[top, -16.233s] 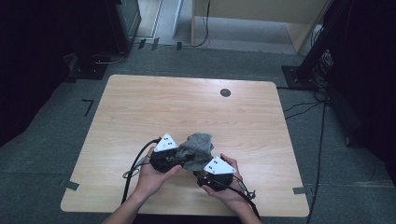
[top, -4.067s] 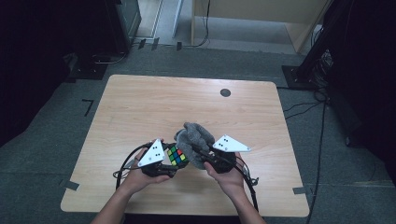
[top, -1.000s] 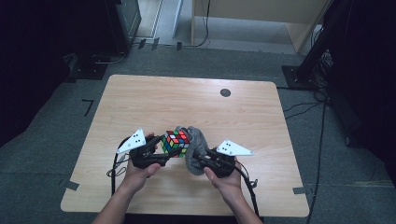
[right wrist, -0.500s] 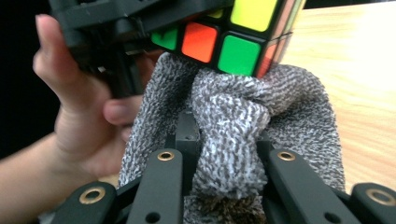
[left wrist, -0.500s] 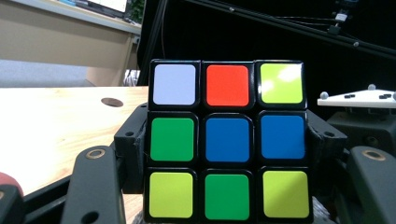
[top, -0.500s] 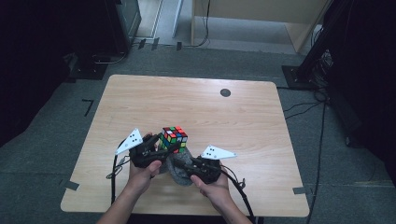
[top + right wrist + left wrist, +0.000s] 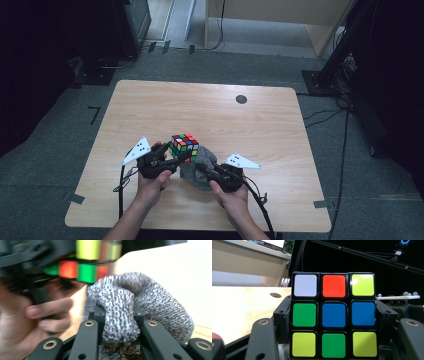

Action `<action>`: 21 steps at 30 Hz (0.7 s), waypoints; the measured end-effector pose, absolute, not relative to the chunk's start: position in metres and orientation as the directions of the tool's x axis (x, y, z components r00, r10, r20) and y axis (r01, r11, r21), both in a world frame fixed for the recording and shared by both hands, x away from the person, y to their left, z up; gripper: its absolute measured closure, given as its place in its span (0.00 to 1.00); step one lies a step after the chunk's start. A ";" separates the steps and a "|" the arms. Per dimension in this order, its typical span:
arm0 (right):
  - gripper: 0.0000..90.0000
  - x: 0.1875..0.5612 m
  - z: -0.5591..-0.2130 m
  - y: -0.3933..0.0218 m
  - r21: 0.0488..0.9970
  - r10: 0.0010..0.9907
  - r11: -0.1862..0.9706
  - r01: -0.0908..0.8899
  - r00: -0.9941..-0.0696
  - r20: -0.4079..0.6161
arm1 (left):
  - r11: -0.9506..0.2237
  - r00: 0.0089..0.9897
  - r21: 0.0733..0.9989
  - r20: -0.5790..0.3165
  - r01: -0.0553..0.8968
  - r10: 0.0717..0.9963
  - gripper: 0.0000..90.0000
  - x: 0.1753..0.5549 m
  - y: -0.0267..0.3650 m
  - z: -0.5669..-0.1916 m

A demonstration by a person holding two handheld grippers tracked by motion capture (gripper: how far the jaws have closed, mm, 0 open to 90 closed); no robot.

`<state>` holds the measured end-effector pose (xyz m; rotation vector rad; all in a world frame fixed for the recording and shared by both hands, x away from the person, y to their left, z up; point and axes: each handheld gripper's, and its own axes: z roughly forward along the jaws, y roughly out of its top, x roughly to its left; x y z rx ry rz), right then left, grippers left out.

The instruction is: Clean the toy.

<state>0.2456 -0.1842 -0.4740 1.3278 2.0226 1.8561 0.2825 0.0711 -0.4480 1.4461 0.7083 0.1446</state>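
A scrambled Rubik's cube (image 7: 184, 146) is held just above the wooden table (image 7: 260, 130), near its front. My left gripper (image 7: 172, 159) is shut on it from the left. In the left gripper view the cube (image 7: 333, 315) sits between the two jaws, its white, red, yellow, green and blue face toward the camera. A grey knitted cloth (image 7: 194, 174) is bunched just below and to the right of the cube, with my right gripper (image 7: 202, 169) shut on it. In the right gripper view the cloth (image 7: 122, 307) bulges up between the jaws, under the blurred cube (image 7: 85, 270).
A black round grommet (image 7: 241, 99) sits in the far part of the table. Cables trail from both grippers over the front edge. A dark equipment stand (image 7: 335, 65) is off the far right corner, and a wooden cabinet (image 7: 270, 17) stands behind the table.
The cloth has come down from beside the cube's right face to below it, and the right gripper has shifted slightly left with it. The left gripper and cube have stayed put.
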 end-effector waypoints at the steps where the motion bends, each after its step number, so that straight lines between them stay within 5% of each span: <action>1: 0.84 0.246 -0.474 -0.184 0.846 0.632 -0.118 0.520 -0.617 0.468 | 0.152 0.792 0.936 -0.351 0.319 0.500 0.38 0.282 0.071 -0.448; 8: 0.83 0.232 -0.469 -0.157 0.884 0.538 0.001 0.468 -0.745 0.394 | 0.112 0.796 0.942 -0.327 0.315 0.509 0.38 0.279 0.061 -0.451; 15: 0.84 0.243 -0.470 -0.185 0.858 0.641 -0.104 0.503 -0.626 0.445 | 0.157 0.780 0.937 -0.348 0.313 0.520 0.38 0.282 0.069 -0.448; 21: 0.84 0.239 -0.471 -0.173 0.865 0.610 -0.044 0.500 -0.672 0.420 | 0.155 0.772 0.934 -0.355 0.323 0.528 0.38 0.283 0.069 -0.449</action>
